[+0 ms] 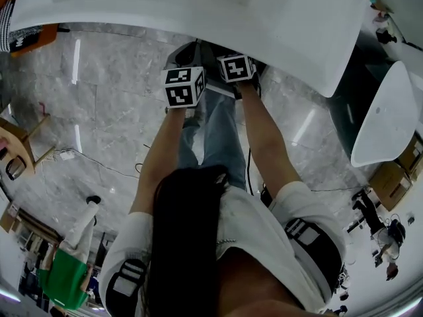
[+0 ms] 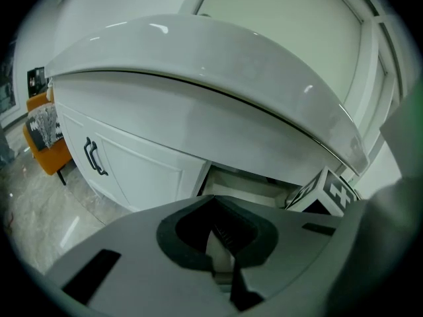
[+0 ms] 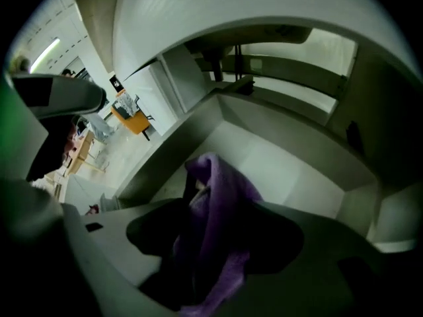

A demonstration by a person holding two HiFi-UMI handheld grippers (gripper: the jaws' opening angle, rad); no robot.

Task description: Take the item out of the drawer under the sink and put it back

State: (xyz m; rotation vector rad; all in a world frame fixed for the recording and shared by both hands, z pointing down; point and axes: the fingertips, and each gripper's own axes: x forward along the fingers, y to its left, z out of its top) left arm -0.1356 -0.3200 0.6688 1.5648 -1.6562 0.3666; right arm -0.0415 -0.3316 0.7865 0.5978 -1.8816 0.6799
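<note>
Stands at the white sink (image 1: 198, 12), arms reaching down and forward, both grippers tucked under its rim. Grips a purple cloth (image 3: 221, 197) with the right gripper (image 3: 210, 243), jaws clamped on the bunched folds, one end sticking up past the tips. Holds that cloth inside the mouth of the open drawer (image 3: 291, 170), above the pale drawer floor and apparently not touching it. Carries nothing in the left gripper (image 2: 223, 269): jaws together, empty, held just left of the drawer opening, near the cabinet door (image 2: 142, 170) with the black handle (image 2: 94, 157).

Looks like the turning point of the task, with the cloth at the drawer and either on its way out or on its way back in; cannot tell which from this alone. If on the way out, calls for a pull back toward the body, clear of the drawer front and the sink's underside. If on the way in, calls for lowering the cloth onto the drawer floor, then parting the jaws and drawing back without dragging the fabric along. Leaves the drawer open either way; probably work for the empty left gripper, a push on the front.
</note>
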